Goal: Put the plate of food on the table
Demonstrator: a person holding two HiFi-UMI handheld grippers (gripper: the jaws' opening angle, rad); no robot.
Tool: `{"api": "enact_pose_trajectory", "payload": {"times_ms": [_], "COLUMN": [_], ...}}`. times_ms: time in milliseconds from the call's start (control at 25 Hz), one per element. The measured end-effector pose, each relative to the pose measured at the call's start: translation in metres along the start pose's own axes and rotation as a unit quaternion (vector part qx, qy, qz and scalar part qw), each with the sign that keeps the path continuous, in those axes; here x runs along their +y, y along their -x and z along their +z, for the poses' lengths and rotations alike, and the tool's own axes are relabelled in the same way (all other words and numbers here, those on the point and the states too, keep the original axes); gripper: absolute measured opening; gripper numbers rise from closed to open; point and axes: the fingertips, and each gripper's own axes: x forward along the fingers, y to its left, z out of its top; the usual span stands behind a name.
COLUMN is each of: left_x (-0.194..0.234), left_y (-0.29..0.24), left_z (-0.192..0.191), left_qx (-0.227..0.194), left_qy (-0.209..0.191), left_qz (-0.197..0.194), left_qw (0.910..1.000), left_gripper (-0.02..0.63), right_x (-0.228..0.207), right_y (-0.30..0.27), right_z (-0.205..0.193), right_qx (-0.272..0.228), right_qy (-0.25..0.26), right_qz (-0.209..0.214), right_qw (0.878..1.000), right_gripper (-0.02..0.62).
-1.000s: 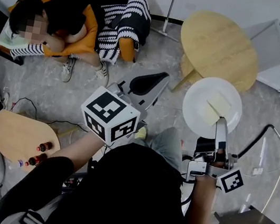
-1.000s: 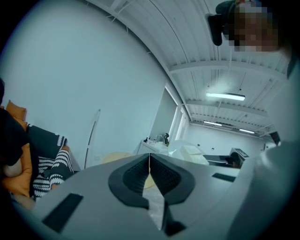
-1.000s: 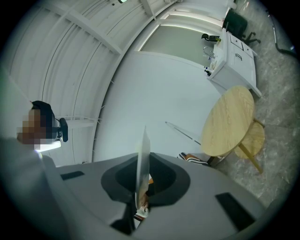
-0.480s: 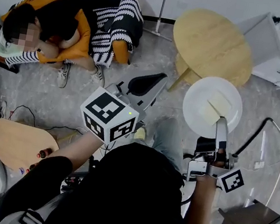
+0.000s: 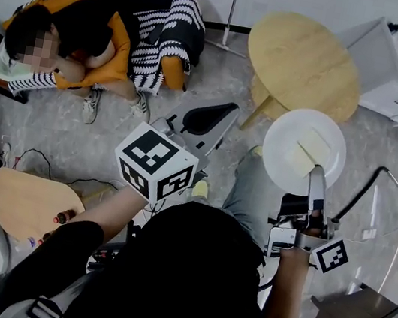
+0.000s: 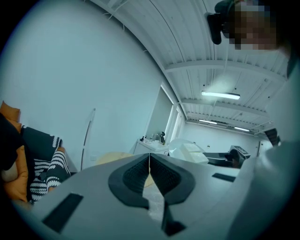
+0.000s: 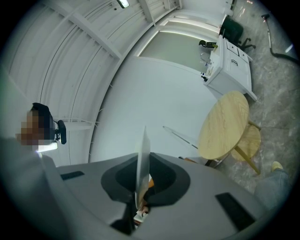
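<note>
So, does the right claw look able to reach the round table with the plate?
Probably yes. The right claw is shut on the plate at its rim, the table lies just beyond the plate, and nothing visible stands between them or on its top.

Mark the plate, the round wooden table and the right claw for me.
plate (image 5: 283, 131), head view, bare white left part
round wooden table (image 5: 304, 62), head view, middle of its top
right claw (image 5: 316, 172), head view, tips clamped on the plate's rim
</note>
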Motion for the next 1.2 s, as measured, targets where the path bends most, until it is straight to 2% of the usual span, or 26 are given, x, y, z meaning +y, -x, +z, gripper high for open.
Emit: {"api": "enact_pose_trajectory", "payload": {"times_ms": [920,1200], "left_x": [0.005,0.010], "left_y": [0.002,-0.011], "left_z": [0.011,0.013], "left_qx": [-0.003,0.001], "left_qy": [-0.020,-0.018], "left_qz": [0.015,0.011], "left_qw": [0.9997,0.9998], "left_gripper": [0.012,0.011], "right_x": [-0.011,-0.015], "right_y": [-0.012,-0.022], "right_z": [-0.001,0.003], "right_qx": [0.012,0.016], "right_qy": [-0.008,-0.009], "right_qz": [0.020,0.030], "right_qw": [1.000,0.999], "right_gripper": [0.029,0.029]}}
